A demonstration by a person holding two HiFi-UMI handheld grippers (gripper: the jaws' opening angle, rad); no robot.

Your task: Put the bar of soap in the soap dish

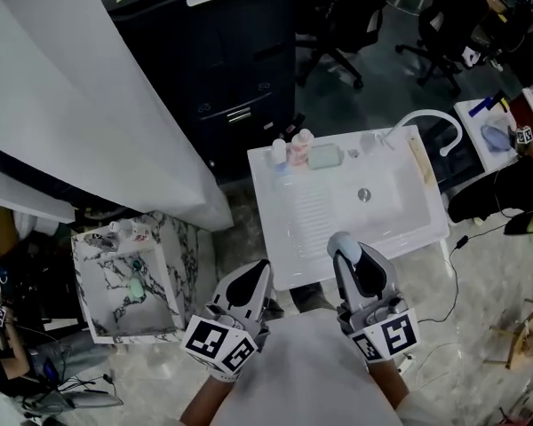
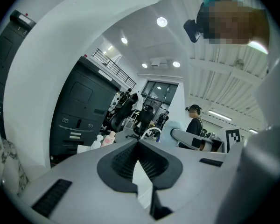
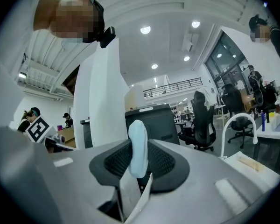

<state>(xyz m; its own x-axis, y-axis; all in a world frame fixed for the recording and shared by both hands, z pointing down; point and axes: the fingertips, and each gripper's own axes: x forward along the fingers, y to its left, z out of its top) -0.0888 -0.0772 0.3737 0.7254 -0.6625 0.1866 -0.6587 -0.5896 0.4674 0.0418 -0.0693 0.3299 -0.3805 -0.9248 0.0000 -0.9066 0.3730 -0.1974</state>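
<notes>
Head view first: even overhead light, soft shadows, nothing hard-edged. The white sink (image 1: 346, 204) glows nearly washed out, while the dark cabinet (image 1: 222, 60) behind it swallows detail.

Over to the gripper views: heavy fisheye, black corners, straight lines bowing at the rim. Round ceiling lights (image 2: 162, 21) flare white in the left gripper view, and more do the same in the right gripper view.

Close to the lens, the right gripper (image 3: 138, 144) and its bar of soap (image 3: 138, 134) look soft and out of focus. The left gripper (image 2: 138, 143) is a grey blur too, and the room behind looks crisper.
</notes>
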